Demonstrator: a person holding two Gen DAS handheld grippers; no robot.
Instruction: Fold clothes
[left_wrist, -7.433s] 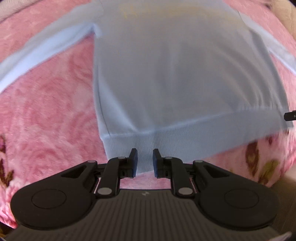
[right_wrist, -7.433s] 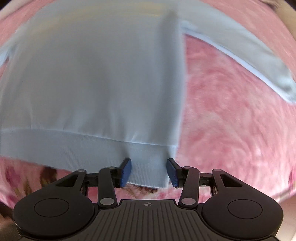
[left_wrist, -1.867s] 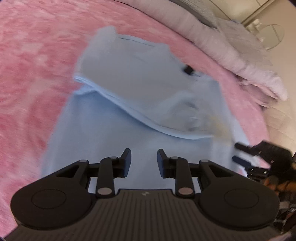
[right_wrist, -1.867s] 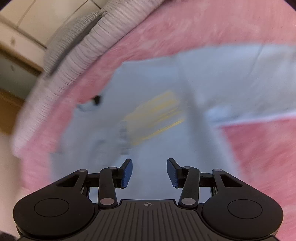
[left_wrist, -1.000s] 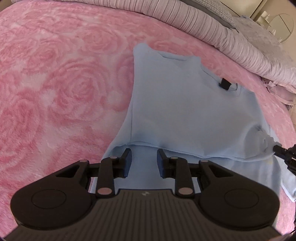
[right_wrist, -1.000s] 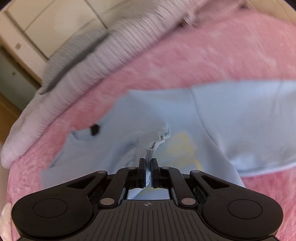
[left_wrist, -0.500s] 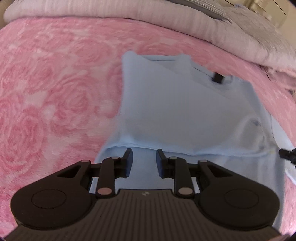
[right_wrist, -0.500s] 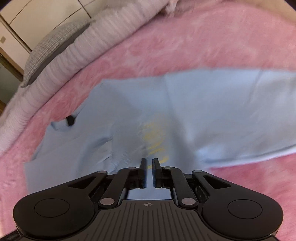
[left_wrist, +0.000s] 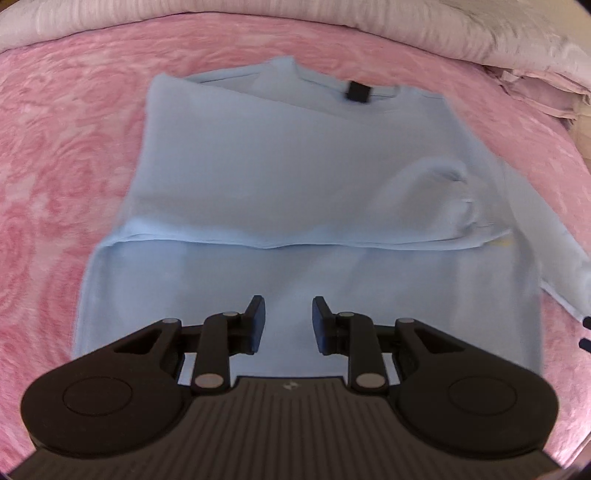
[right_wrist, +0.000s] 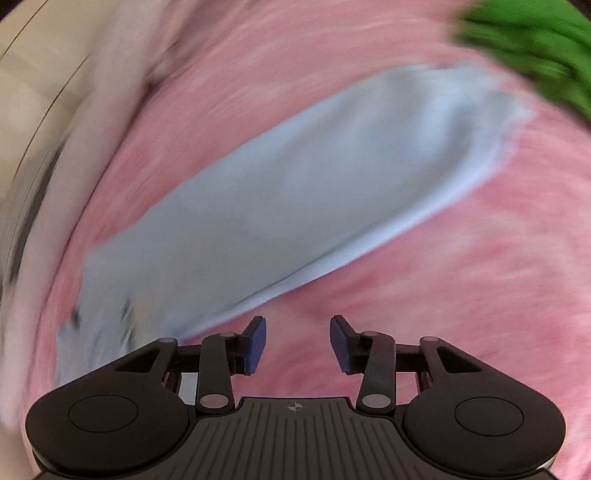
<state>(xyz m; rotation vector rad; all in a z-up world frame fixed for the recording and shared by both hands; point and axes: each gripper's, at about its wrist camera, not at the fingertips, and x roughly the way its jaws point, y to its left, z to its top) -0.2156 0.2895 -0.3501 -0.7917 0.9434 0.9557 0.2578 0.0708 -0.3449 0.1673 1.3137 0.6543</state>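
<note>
A light blue sweater (left_wrist: 280, 177) lies flat on the pink blanket (left_wrist: 62, 147). Its left sleeve is folded across the chest, with the cuff (left_wrist: 461, 199) bunched at the right. A black neck label (left_wrist: 357, 91) shows at the collar. My left gripper (left_wrist: 285, 325) is open and empty over the sweater's lower body. The right sleeve (right_wrist: 295, 206) stretches out over the blanket in the blurred right wrist view. My right gripper (right_wrist: 298, 345) is open and empty just below that sleeve's near edge; its tips (left_wrist: 585, 334) show at the left view's right edge.
A pale grey-pink duvet (left_wrist: 406, 26) is heaped along the bed's far side. A green cloth (right_wrist: 535, 48) lies beyond the sleeve's end at top right. White cupboards (right_wrist: 29, 74) stand past the bed on the left.
My right gripper opened, let go of the folded left cuff and swung right toward the other sleeve. My left gripper stayed open and turned to face the sweater squarely.
</note>
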